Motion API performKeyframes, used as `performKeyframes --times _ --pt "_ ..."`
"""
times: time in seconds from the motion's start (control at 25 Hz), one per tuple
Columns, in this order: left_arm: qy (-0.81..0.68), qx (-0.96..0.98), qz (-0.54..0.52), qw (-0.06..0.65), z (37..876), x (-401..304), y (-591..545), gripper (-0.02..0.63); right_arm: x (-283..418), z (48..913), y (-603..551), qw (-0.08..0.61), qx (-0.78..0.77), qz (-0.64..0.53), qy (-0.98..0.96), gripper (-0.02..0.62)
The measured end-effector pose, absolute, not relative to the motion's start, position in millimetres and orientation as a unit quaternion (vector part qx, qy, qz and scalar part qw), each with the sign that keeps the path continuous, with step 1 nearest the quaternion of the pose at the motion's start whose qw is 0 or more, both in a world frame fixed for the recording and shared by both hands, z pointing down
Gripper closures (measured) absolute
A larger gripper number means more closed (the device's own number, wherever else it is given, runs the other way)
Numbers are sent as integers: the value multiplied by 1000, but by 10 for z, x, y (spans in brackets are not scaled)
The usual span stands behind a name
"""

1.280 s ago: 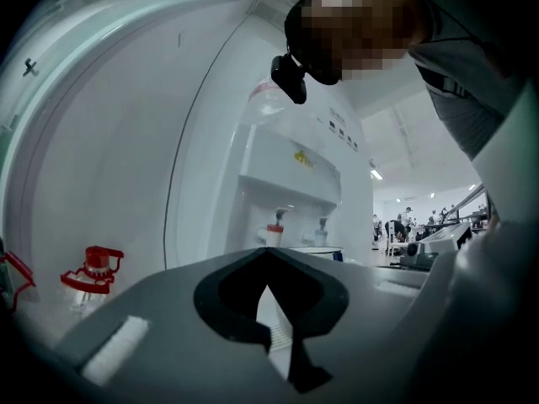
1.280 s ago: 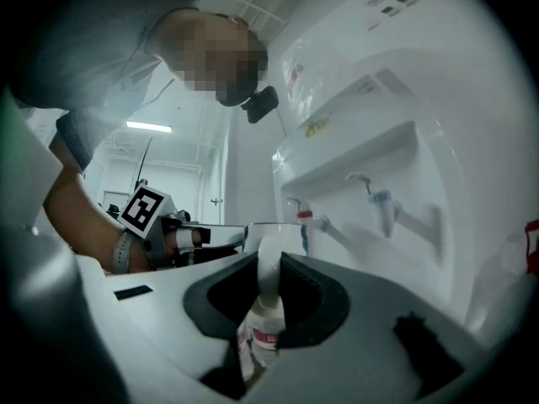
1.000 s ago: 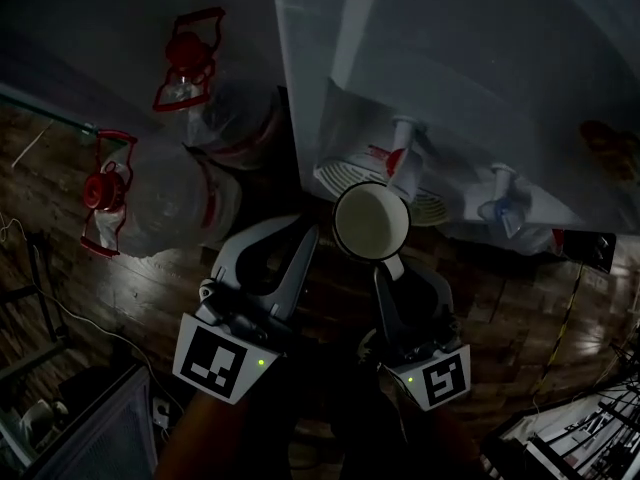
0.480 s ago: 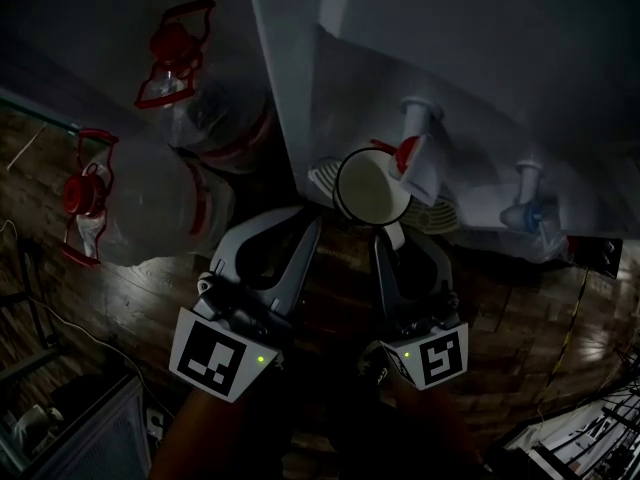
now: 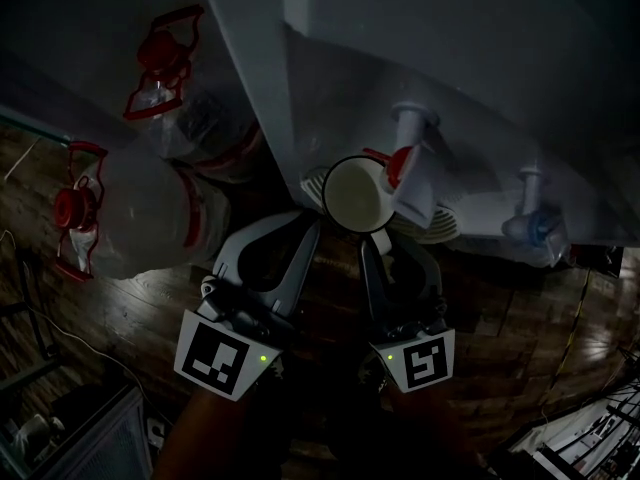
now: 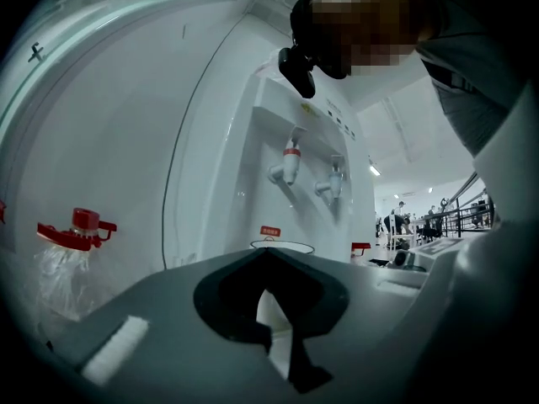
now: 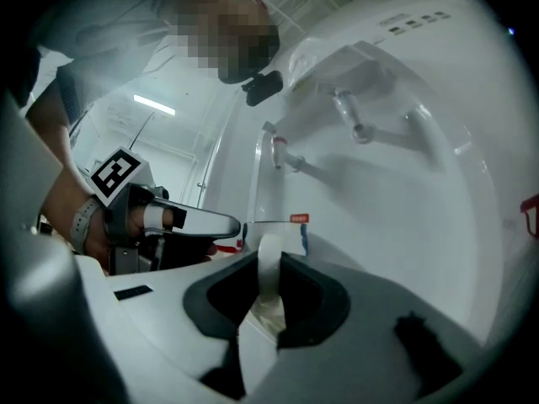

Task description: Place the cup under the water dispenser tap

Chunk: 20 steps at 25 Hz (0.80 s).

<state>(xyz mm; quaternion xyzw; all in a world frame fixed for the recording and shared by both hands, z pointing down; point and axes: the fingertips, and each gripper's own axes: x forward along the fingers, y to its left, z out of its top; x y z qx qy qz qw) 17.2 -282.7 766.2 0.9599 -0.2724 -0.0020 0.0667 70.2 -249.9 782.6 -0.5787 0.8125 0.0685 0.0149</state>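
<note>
A white cup (image 5: 357, 194) hangs by its handle in my right gripper (image 5: 372, 238), which is shut on that handle (image 7: 269, 269). The cup is upright, in front of the white water dispenser (image 5: 450, 58) and close below its red tap (image 5: 404, 158). In the left gripper view the cup's rim (image 6: 282, 247) shows just under the red tap (image 6: 290, 160). My left gripper (image 5: 308, 226) is beside the cup on the left, its tips together (image 6: 268, 251) with nothing between them. A blue tap (image 5: 530, 223) is further right.
A round drip tray (image 5: 432, 226) sits under the taps, behind the cup. Two large clear water bottles with red caps (image 5: 150, 213) (image 5: 165, 53) lie at the left on the dark wooden floor (image 5: 520, 348). Cables and metal racks lie at the picture's lower corners.
Both grippers have come down together, and the cup has sunk from in front of the tap to just below it, nearer the drip tray. The grip on the handle is unchanged.
</note>
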Motion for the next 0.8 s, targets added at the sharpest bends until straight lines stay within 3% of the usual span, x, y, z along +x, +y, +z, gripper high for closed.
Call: performKeyframes --times 0.4,0.48,0.8 --pt "-273 959 2 71 7732 175 -2850 598 722 7844 -2506 9 -589 68 805 525" --pt "-275 959 0 73 7738 166 -2861 600 759 7850 -2518 6 -594 64 802 444" --pt "-284 956 3 70 7674 120 -2816 598 706 7719 -2463 -18 -574 61 816 407"
